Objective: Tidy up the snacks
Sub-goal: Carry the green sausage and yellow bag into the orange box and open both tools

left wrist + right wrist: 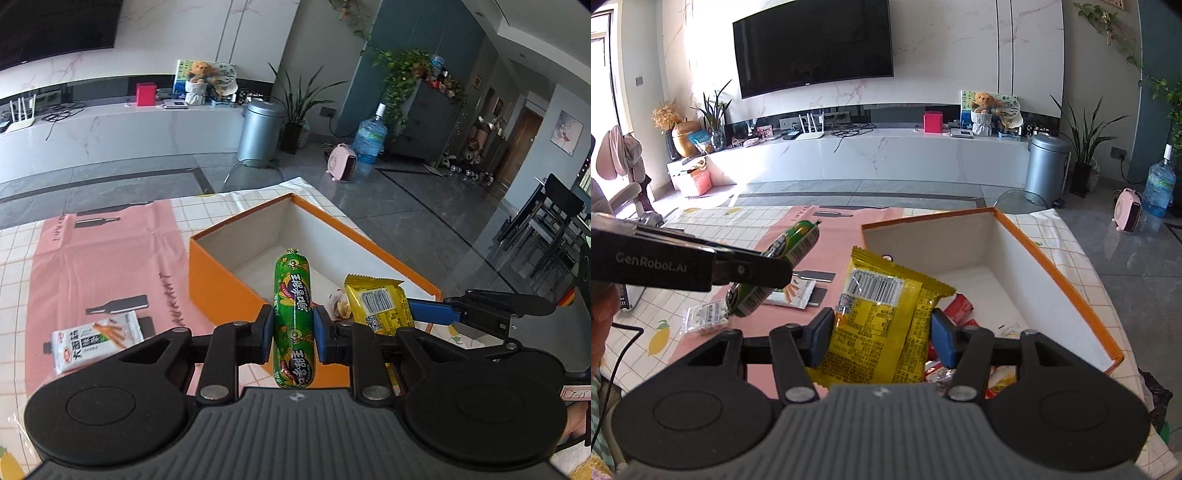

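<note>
both grippers' loads hide much of the orange box point(1067, 291).

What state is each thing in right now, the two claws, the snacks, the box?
left gripper: shut on the green sausage, held upright
right gripper: shut on the yellow packet
orange box: open, some snacks inside
biscuit-stick packet: lying flat on the table

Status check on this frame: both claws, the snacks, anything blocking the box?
Left claw shut on green sausage. Right claw shut on yellow packet, over orange box. Box open, nothing blocking it.
</note>
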